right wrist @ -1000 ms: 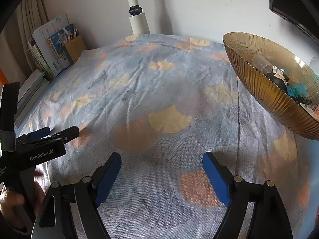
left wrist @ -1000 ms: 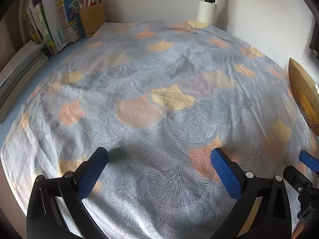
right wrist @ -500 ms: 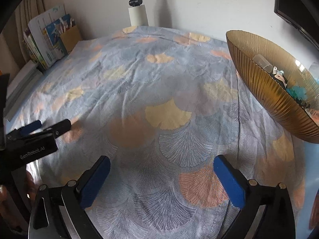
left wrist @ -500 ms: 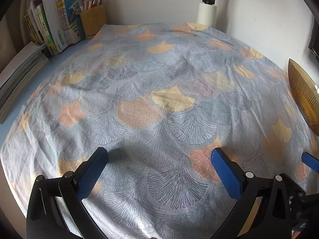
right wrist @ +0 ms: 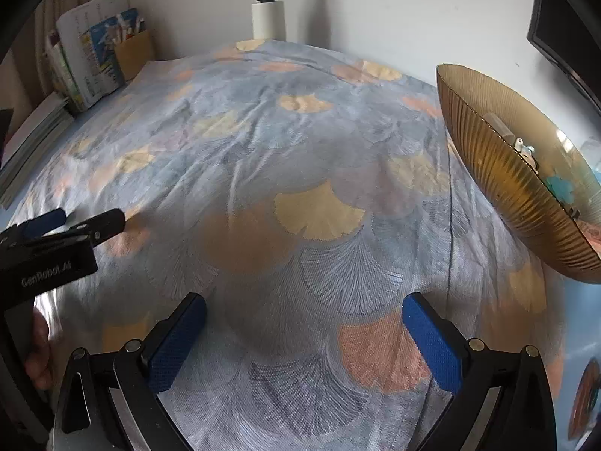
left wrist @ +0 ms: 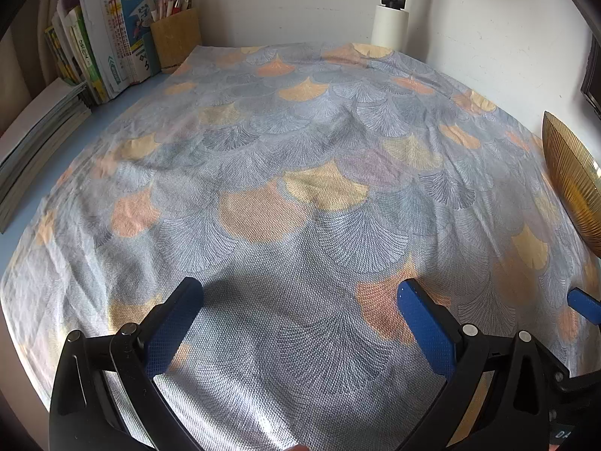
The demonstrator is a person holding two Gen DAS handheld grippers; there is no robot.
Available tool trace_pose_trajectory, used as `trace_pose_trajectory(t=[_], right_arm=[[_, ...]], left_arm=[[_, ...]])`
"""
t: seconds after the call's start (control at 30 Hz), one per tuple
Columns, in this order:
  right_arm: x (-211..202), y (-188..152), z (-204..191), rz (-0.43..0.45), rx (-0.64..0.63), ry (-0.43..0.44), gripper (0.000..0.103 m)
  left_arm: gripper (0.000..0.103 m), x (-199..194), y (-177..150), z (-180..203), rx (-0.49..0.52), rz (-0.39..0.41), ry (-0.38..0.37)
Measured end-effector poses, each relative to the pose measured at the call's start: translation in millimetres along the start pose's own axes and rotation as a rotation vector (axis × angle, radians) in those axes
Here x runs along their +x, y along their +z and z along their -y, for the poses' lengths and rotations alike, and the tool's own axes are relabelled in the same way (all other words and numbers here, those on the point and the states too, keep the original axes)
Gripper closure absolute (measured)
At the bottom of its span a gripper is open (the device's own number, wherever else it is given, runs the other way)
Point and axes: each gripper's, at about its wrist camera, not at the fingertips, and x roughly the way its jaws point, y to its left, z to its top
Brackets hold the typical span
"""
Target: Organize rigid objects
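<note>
A ribbed amber glass bowl [right wrist: 518, 191] stands at the right of the table and holds several small items, among them a clear bottle and something turquoise; only its outer wall [left wrist: 571, 180] shows in the left wrist view. My right gripper [right wrist: 302, 332] hovers open over the patterned cloth [right wrist: 293, 173], nothing between its blue pads. Over the same cloth [left wrist: 300, 173] my left gripper [left wrist: 298, 317] is open and empty too. Its black body also shows at the left of the right wrist view, held by a hand [right wrist: 39, 357].
Books and magazines [left wrist: 97, 45] lean at the back left beside a tan pen holder [left wrist: 174, 39], with a flat stack [left wrist: 33, 131] along the left edge. A white lamp post [left wrist: 390, 11] rises at the back wall. A dark frame hangs at the right.
My right gripper's jaws have spread wider and the view has rolled slightly, bringing the bowl's rim lower. The left gripper has stayed put.
</note>
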Motion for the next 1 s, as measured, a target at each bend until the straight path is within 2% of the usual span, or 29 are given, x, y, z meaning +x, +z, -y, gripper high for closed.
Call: trace_pose_trajectory(t=[0.13, 0.2, 1.0], right_arm=[[-1.8, -2.2, -1.3, 0.003, -0.026, 0.018, 0.0], [-3.3, -6.4, -2.6, 0.036, -0.019, 0.014, 0.0], [-3.0, -6.3, -2.3, 0.036, -0.02, 0.015, 0.0]], left_arm=[[0.0, 0.0, -0.1, 0.1, -0.001, 0.0, 0.0], [0.0, 0.5, 0.0, 0.3, -0.001, 0.0, 0.0], [0.0, 0.1, 0.0, -0.3, -0.001, 0.0, 0.001]])
